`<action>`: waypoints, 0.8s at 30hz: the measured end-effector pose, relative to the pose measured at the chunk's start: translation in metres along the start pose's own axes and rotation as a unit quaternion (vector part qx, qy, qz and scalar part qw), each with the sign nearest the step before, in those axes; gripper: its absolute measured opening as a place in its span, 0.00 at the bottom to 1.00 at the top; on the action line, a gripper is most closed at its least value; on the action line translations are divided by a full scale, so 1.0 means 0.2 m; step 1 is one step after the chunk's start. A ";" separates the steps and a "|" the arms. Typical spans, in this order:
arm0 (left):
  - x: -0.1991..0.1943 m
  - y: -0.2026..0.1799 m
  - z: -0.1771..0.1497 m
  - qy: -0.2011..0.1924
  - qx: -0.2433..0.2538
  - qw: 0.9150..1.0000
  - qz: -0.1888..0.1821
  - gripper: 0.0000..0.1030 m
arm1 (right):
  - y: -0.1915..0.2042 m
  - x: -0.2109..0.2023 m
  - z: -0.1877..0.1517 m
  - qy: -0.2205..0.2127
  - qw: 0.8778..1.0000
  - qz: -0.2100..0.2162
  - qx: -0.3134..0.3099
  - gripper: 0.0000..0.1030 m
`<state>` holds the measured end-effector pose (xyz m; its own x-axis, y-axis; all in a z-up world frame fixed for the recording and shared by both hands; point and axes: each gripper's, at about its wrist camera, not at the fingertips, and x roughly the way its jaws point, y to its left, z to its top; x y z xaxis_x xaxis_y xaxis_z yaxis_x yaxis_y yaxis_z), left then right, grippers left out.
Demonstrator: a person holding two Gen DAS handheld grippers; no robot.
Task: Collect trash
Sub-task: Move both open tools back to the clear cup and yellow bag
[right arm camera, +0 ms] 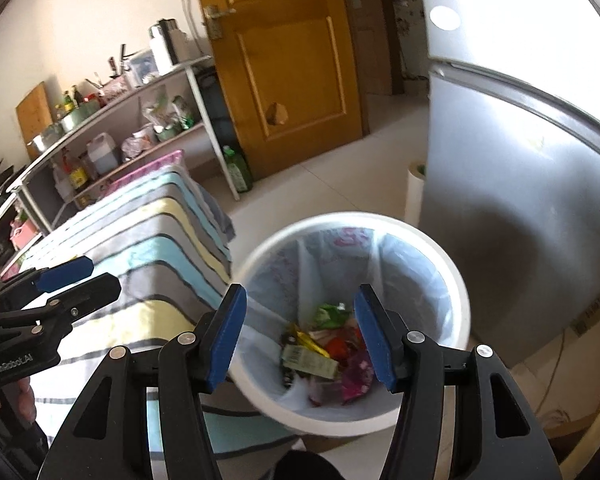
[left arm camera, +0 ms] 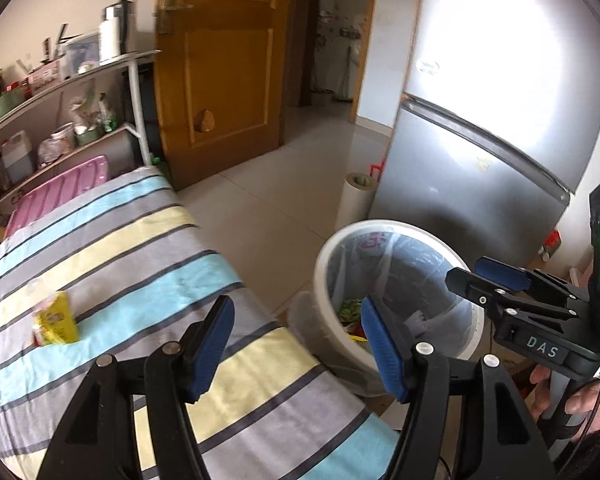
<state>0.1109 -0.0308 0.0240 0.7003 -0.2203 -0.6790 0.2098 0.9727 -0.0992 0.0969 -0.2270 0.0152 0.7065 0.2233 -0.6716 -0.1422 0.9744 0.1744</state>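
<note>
the desk (left arm camera: 148, 264) wore a striped cloth of blue, yellow and grey, and a yellow packet (left arm camera: 56, 320) lay on it near the left edge of the left wrist view. just beside the desk, on the pale tiled floor (left arm camera: 268, 184), stood a white bin (right arm camera: 352, 420) lined with a clear bag, wrappers (right arm camera: 328, 348) heaped at its bottom. a silver fridge (left arm camera: 492, 140) rose behind the bin, a brown wooden door (right arm camera: 284, 52) stood open, and cluttered shelves (left arm camera: 60, 92) ran along the wall. the left hand-held gripper (left arm camera: 296, 348) was spread over the desk's corner, gripping nothing. the right hand-held gripper (right arm camera: 300, 336) hung above the bin, jaws apart and empty.
</note>
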 end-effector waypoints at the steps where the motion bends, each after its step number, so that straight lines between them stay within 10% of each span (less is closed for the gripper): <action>1: -0.02 0.02 -0.01 -0.003 -0.003 1.000 0.003 0.66 | 0.03 0.00 0.00 -0.002 1.000 0.007 -0.004 0.56; 24: -0.33 0.75 -0.22 -0.029 -0.101 0.988 0.110 0.69 | 0.89 0.23 0.01 0.018 0.983 0.126 -0.130 0.56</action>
<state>0.0664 0.1339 0.0231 0.7531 -0.0005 -0.6579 -0.0878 0.9910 -0.1013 0.1051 -0.0426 0.0180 0.6019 0.4556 -0.6558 -0.4857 0.8608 0.1523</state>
